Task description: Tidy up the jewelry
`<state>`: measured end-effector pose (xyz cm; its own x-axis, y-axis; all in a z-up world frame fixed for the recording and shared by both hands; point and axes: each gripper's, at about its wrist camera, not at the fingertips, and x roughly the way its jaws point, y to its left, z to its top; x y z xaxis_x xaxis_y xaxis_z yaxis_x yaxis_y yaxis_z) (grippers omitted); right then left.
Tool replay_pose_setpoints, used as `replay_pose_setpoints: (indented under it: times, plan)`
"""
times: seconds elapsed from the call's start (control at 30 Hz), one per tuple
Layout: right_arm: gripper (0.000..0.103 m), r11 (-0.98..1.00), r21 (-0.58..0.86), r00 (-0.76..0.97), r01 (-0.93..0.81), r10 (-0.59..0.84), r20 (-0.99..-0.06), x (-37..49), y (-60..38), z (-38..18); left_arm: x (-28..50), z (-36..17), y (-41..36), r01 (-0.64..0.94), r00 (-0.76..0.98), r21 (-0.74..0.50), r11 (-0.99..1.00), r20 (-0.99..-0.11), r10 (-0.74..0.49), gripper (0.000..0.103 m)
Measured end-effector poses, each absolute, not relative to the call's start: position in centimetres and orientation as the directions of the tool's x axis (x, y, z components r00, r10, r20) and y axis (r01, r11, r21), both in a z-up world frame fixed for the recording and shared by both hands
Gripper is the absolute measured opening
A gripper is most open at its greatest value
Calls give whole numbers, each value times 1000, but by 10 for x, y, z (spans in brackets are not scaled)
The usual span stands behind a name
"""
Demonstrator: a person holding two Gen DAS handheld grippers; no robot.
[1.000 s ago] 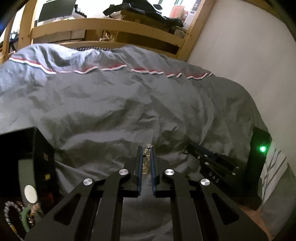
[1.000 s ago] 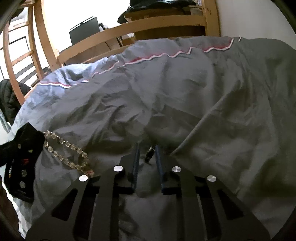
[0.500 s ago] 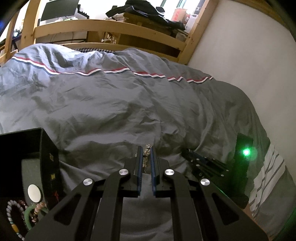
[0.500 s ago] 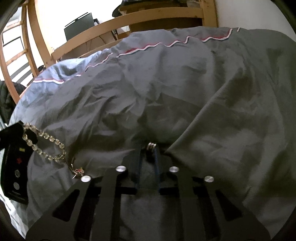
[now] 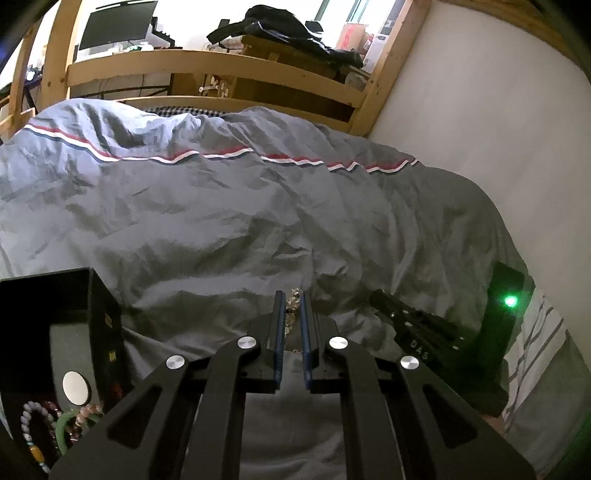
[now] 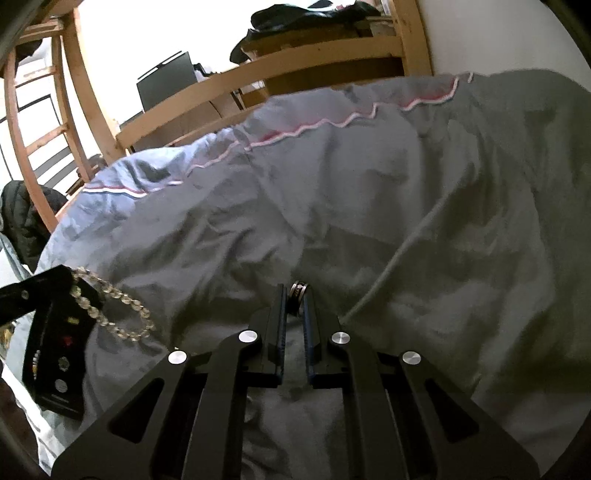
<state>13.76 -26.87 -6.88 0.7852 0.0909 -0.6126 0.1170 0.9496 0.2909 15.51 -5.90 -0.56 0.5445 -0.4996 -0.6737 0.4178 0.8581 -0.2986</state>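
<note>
Grippers 2 | left: 1 crystal bracelet | right: 1 ring

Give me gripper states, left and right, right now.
Left gripper: closed on the clear bead bracelet.
Right gripper: closed on a dark ring, held above the duvet.

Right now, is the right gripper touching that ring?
Touching. In the right wrist view the ring sits pinched between the right gripper fingers, lifted above the blanket.

Rumpled grey duvet before a wooden bed frame and monitor.
</note>
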Motion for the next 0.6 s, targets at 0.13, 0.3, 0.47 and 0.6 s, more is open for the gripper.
replay_pose_setpoints:
  times: [0.13,0.3,0.47,0.6]
  plan:
    - [9,953,286,796,95,100,-597,132,-262,-56,153,-1,-54,410,551,-297,863,-673,-493,8]
    - [9,959,277,802,53,124,-584,123,-249,-42,140,13,-41,393,569,-309,866,-659,-493,8]
    - [9,967,252,810,29,125,-573,111,-238,-32,129,17,-29,372,572,-310,875,-666,-479,8]
    - [9,969,246,805,30,122,-580,108,-237,-34,140,-9,-35,333,536,-292,896,-723,-435,28]
